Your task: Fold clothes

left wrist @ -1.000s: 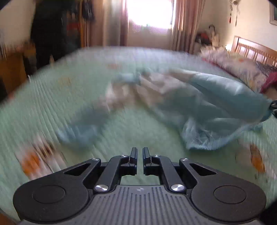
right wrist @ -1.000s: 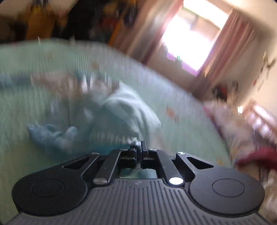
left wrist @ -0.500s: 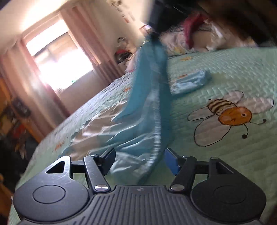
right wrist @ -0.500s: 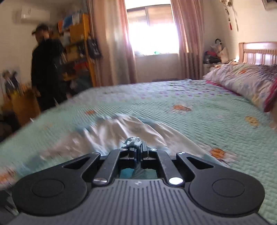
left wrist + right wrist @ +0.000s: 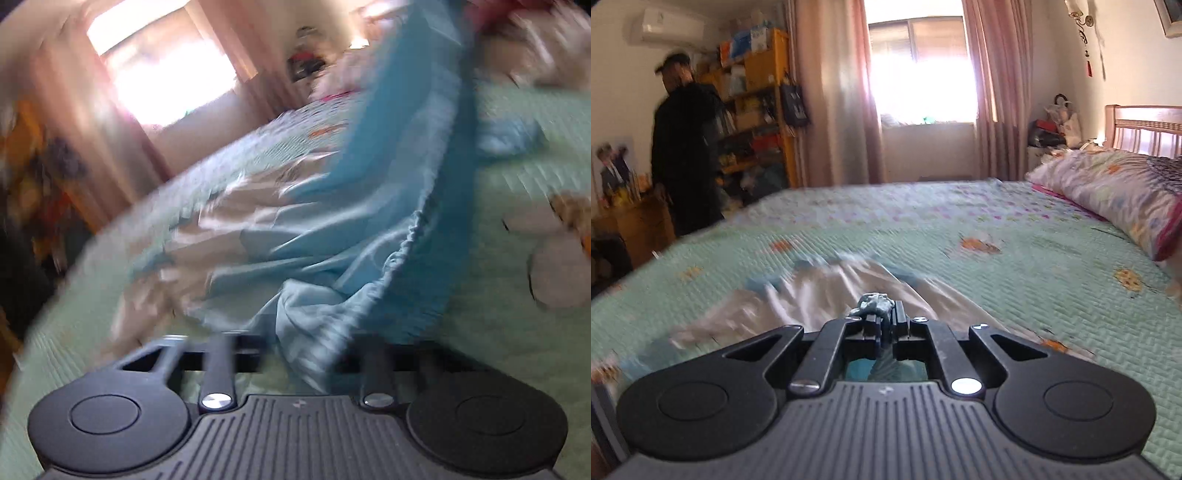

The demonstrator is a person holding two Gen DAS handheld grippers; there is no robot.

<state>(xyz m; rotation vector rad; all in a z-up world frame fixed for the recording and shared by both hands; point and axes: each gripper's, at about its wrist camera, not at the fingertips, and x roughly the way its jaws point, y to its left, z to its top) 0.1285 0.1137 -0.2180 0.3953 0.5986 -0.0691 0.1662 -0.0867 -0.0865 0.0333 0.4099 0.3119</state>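
A light blue garment [image 5: 332,240] with a pale satin side lies crumpled on the green quilted bedspread [image 5: 498,295]. One part of it rises as a taut band toward the top right of the left wrist view. My left gripper [image 5: 304,350] is blurred; its jaws are closing with a bunched fold of the blue cloth filling the gap between them. In the right wrist view the garment [image 5: 820,291] stretches away over the bedspread [image 5: 997,280]. My right gripper [image 5: 886,317] pinches a wad of its cloth between the fingertips, and its jaws are opening slightly.
A small folded blue piece [image 5: 506,138] lies on the bed to the right. A floral pillow [image 5: 1115,192] and wooden headboard [image 5: 1145,125] are at the far right. A person in dark clothes [image 5: 685,147] stands beyond the bed's left side by cluttered shelves [image 5: 757,103].
My left gripper swung across and down to the garment, spread wide around its edge, then narrowed on a fold. The right view rolled level; its grip on the cloth stays.
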